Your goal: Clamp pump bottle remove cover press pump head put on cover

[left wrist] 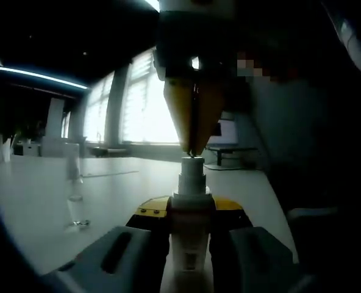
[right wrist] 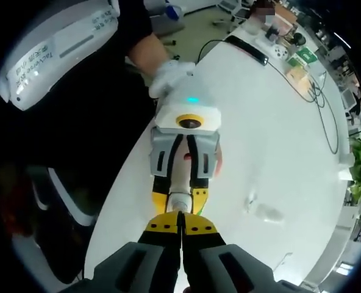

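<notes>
left gripper view: left gripper [left wrist: 189, 229] clamps the pump bottle [left wrist: 190, 244] upright over the table [left wrist: 34, 207]; clear cover [left wrist: 75, 189] off, lying on the table; right gripper [right wrist: 181, 227] closed, tips on pump head [left wrist: 192, 163], so pressing looks underway; re-covering left.

Pump bottle [left wrist: 190, 235]: white plastic, smooth, slight sheen; paper-like label on front. Cover [left wrist: 77, 195]: clear plastic, glossy. Surface [right wrist: 278, 152]: white, smooth, matt with soft reflection. Left gripper [left wrist: 190, 210]: grey matt plastic, yellow tips. Right gripper [right wrist: 181, 227]: same grey matt plastic, yellow tips. Glove [right wrist: 168, 76]: white cloth.
</notes>
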{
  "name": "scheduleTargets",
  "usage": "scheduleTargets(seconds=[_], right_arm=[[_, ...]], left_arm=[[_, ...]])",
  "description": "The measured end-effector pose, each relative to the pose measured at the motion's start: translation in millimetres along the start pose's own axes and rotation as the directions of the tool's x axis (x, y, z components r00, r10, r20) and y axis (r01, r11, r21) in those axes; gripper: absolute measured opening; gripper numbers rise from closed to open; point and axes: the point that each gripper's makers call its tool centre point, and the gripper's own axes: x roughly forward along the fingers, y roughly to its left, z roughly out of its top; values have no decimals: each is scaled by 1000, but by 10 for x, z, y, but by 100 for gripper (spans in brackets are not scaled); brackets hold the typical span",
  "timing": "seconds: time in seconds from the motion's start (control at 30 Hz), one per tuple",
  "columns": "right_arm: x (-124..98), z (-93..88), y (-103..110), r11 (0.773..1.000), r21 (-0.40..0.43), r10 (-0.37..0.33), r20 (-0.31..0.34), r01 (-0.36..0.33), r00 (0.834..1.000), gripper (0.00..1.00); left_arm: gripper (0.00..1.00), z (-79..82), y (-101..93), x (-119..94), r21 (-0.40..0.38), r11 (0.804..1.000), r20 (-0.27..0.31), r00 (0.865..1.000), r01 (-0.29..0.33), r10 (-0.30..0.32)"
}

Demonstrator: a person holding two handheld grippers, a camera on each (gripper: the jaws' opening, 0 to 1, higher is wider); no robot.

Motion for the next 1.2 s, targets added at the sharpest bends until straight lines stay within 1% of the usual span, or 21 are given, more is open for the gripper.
scheduleTargets(seconds=[0.23, 0.47, 0.6, 0.77, 1.0, 1.2], right_arm=[[-2, -5, -11, 1000, 30, 6, -2, -6, 1000, 0], [30, -2, -6, 1000, 21, 18, -18, -17, 1000, 0], [50, -1, 6, 1000, -2, 18, -31, -18, 999, 0], [68, -6, 2, 999, 12, 41, -14, -41, 999, 0], [5, -7, -17, 999, 18, 39, -1, -39, 999, 0], [-7, -5, -16, 999, 17, 39, -12, -38, 999, 0]], left_arm=[[15, 0, 0, 0, 0, 1000, 0, 1000, 1, -1], [15, -1, -4, -1, -1, 1000, 0, 1000, 2, -2], [15, -1, -7, -1, -2, 1000, 0, 1000, 3, -3], [15, -1, -8, 0, -4, 1000, 0, 1000, 4, -4], [15, -2, -6, 0, -5, 1000, 0, 1000, 6, -6], [15, -3, -2, 0, -5, 1000, 0, 1000, 5, -5]])
